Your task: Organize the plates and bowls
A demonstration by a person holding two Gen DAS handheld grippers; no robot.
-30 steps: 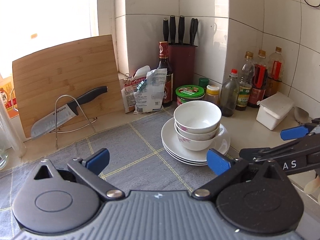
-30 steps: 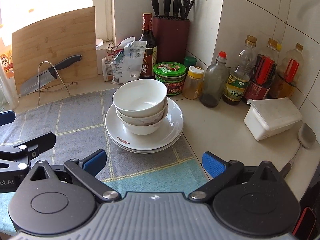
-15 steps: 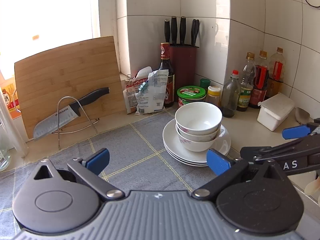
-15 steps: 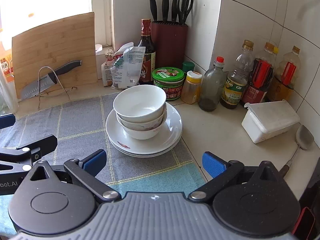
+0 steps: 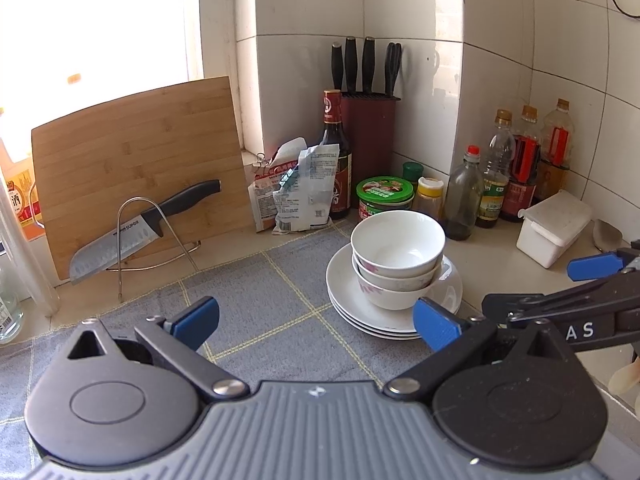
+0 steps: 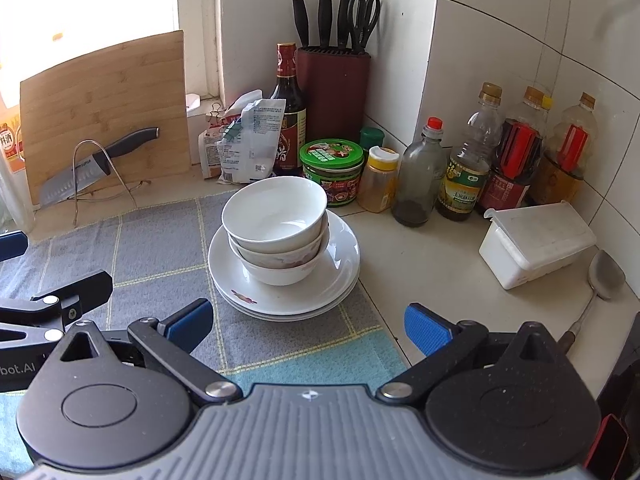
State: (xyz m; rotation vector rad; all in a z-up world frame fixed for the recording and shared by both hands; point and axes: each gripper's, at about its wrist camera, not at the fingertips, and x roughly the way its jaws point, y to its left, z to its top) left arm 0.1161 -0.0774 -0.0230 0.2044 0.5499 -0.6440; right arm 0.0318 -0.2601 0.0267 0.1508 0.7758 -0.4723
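Tiled kitchen corner: nested bowls sit on stacked plates on the grey mat, a tidy pile, while left gripper and right gripper hover near, jaws spread, empty.

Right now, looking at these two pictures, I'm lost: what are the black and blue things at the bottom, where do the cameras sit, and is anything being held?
No robot here: a person holds a two-finger tool in each hand. Each picture comes from a camera on one tool, looking forward along its fingers. The left gripper and the right gripper are both open and hold nothing. Each also shows at the edge of the other's view. Ahead, on a grey cloth on the counter, stand the bowls, nested on stacked plates. Behind are a knife block, bottles, a cutting board and a knife on a wire stand.
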